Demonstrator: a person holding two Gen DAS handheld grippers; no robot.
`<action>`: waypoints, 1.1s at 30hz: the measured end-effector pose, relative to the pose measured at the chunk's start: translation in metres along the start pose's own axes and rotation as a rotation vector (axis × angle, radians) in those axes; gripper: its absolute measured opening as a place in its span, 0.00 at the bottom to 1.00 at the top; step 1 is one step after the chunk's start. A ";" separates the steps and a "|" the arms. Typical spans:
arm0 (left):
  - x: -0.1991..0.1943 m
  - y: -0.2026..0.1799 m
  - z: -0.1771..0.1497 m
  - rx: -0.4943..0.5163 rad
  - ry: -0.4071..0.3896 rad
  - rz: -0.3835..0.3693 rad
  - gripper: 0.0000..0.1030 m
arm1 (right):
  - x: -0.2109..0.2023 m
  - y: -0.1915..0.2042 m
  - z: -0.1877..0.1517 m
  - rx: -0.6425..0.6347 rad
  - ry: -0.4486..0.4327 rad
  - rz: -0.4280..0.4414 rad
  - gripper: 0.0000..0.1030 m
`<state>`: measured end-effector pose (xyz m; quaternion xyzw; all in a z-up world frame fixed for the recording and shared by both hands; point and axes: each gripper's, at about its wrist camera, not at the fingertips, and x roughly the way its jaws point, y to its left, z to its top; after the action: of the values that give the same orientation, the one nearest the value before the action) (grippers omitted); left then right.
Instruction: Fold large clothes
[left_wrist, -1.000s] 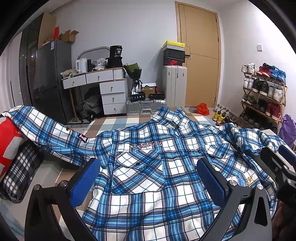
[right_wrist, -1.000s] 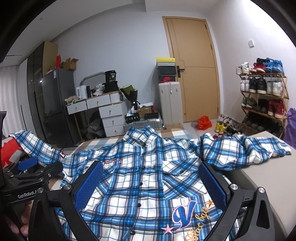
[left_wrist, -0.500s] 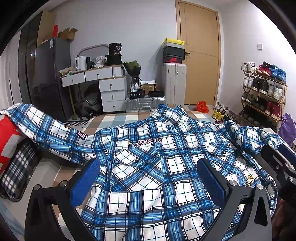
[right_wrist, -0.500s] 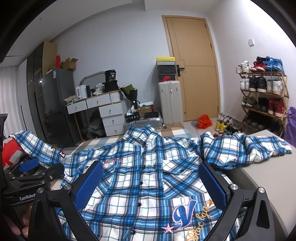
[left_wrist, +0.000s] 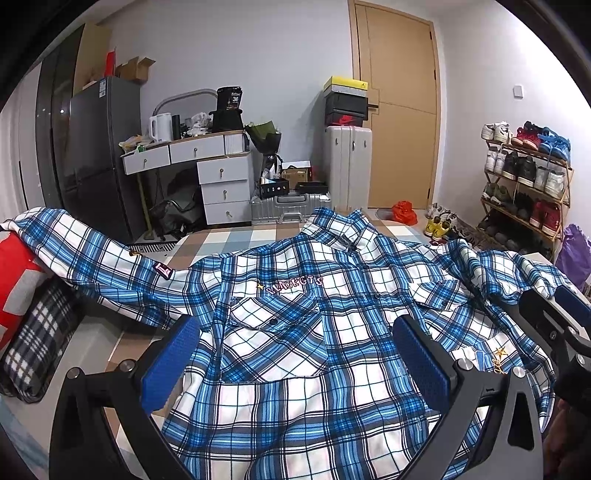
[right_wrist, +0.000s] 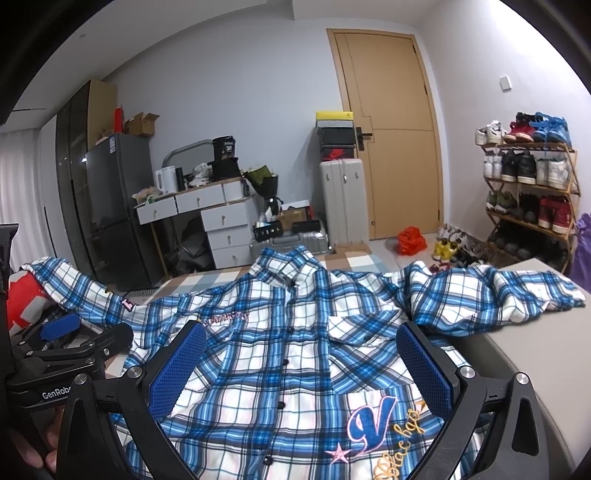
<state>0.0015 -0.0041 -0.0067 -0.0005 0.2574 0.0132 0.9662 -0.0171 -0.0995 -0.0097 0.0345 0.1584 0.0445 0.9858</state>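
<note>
So the blue plaid shirt (right_wrist: 295, 354) lies face up and buttoned across the grey table (right_wrist: 524, 354), collar pointing away toward the door, nothing folded yet. One sleeve (left_wrist: 92, 254) stretches off the table's left side over a red cushion (left_wrist: 14, 273); the other sleeve (right_wrist: 498, 291) lies bunched on the right part of the tabletop. The step in hand looks like the very start: both tools hang low over the hem end, sizing the garment up. The left gripper (left_wrist: 295, 358) has its blue pads spread wide with only cloth showing between them, gripping nothing. The right gripper (right_wrist: 299, 365) stands equally agape above the button placket, also empty. To my eye the next move calls for each claw to travel out to a sleeve or a side edge, pinch it, and carry it in over the chest. Compared with a second ago almost nothing differs: the shirt has not shifted, and the left tool's view has only crept slightly upward while the right one's is unchanged.
</note>
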 end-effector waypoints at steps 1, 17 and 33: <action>0.000 0.000 0.000 0.001 -0.002 0.001 0.99 | 0.000 0.000 0.000 0.001 0.000 -0.002 1.00; 0.000 -0.008 0.000 0.025 0.009 -0.062 0.99 | 0.014 -0.096 0.021 0.198 0.167 -0.053 1.00; 0.011 -0.044 -0.016 0.170 0.065 -0.101 0.99 | 0.047 -0.452 0.020 0.898 0.489 -0.205 1.00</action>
<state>0.0044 -0.0479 -0.0262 0.0684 0.2885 -0.0573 0.9533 0.0685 -0.5453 -0.0427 0.4268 0.3901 -0.1178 0.8073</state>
